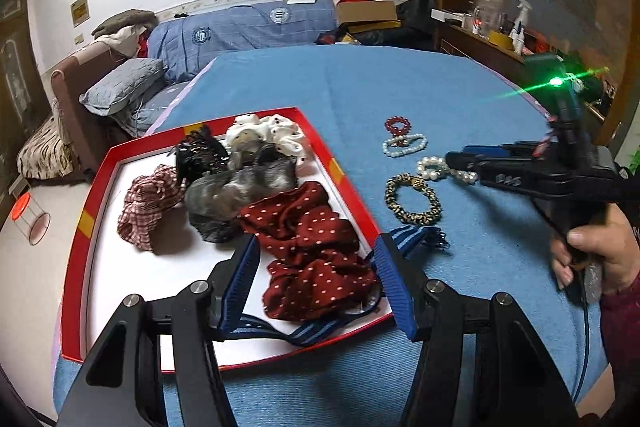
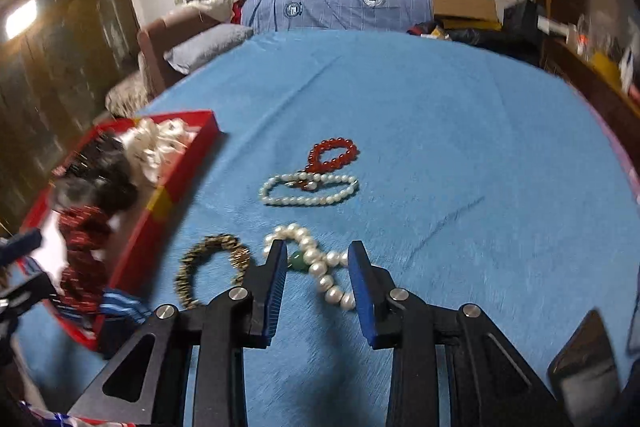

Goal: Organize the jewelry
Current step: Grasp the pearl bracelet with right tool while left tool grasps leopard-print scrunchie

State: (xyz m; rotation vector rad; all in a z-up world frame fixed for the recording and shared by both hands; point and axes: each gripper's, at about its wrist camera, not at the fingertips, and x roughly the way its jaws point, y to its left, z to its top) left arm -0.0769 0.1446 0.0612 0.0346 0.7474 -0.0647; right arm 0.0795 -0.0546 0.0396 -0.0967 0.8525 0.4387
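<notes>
Near the bed's front edge, beside the red tray (image 2: 184,183), the pearl bracelet (image 2: 320,263) lies between your right gripper's (image 2: 318,259) parted jaws, slanting across them; left gripper (image 1: 316,259) gapes over the tray's scrunchies (image 1: 308,247), farther off.

On a cloth-covered table (image 1: 400,87), a shallow tray (image 1: 94,211) sits at the left of the left wrist frame, holding a heap of scrunchies (image 1: 308,239) and a hair claw (image 1: 200,151). To its right, four bracelets lie on the cloth: a bead bracelet (image 1: 399,125) farthest back, a pearl strand (image 1: 404,145) touching it in front, a chunky pearl bracelet (image 1: 434,167) and a woven bangle (image 1: 412,199) nearest. A striped band (image 1: 416,237) drapes over the tray's near right corner. A sofa (image 1: 240,27) stands behind the table.
</notes>
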